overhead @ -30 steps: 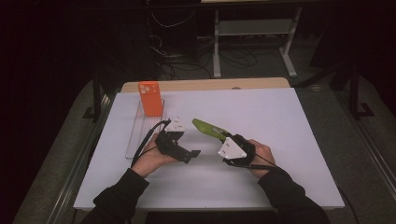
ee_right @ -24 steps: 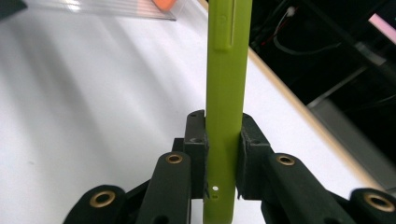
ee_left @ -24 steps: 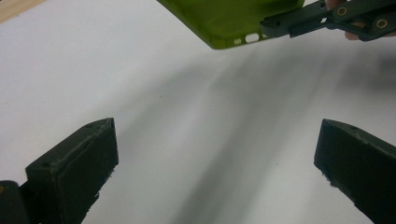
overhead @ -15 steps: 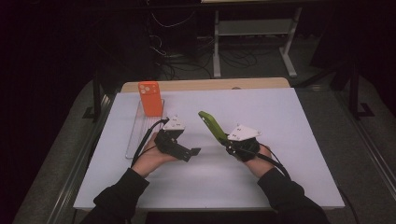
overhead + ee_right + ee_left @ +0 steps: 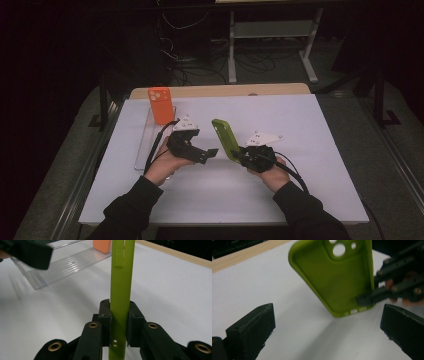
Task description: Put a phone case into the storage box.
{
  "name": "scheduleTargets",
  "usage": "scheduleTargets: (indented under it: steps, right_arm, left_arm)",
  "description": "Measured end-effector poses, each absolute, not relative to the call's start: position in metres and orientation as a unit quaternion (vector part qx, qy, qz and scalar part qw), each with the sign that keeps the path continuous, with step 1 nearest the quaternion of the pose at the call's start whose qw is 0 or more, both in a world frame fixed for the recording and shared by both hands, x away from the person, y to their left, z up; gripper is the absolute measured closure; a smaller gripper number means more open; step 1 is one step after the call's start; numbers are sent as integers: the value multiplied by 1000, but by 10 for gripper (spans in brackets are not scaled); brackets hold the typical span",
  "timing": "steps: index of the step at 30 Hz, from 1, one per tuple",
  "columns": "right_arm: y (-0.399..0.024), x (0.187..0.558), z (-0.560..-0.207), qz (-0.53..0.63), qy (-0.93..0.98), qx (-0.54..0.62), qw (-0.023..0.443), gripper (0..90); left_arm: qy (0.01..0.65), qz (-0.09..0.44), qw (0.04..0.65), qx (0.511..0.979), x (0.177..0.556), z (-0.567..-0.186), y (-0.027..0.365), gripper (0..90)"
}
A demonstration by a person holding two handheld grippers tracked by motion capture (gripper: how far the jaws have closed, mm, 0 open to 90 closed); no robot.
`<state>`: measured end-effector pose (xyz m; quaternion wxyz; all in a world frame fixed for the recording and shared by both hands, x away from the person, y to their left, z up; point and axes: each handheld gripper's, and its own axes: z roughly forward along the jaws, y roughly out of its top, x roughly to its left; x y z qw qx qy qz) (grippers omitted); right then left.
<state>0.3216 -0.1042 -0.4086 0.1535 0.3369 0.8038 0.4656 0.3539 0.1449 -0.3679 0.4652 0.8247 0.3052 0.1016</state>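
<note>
Overhead, the right gripper [image 5: 239, 156] clamps the green case [image 5: 225, 139] by its lower end, upright over the table [image 5: 310, 150] middle; the left gripper [image 5: 210, 152] stands beside it. An orange case [image 5: 160, 105] leans in a clear tray [image 5: 145, 145] near the left edge.

Next, the left gripper view: jaws apart (nothing between), case ahead.

Lastly, the right gripper view: pads [image 5: 105, 315] pinch the case's edge.

On the table [image 5: 310, 150], the right gripper [image 5: 239, 156] clamps the lower end of a phone case [image 5: 225, 137], which stands up off the surface. The left gripper [image 5: 212, 152] sits just to its left, jaws apart, near the case. Behind and left of that gripper lies a clear tray [image 5: 145, 145], with a second phone case [image 5: 161, 105] standing at its far end.
</note>
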Motion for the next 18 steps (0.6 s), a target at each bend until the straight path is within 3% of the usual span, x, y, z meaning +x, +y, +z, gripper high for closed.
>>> scheduleTargets:
  steps: [18]
  right_arm:
    - [-95, 316, -404, 486, 797, 330, 138, 758]
  left_arm:
    - [308, 84, 516, 795, 364, -368, 129, 0]
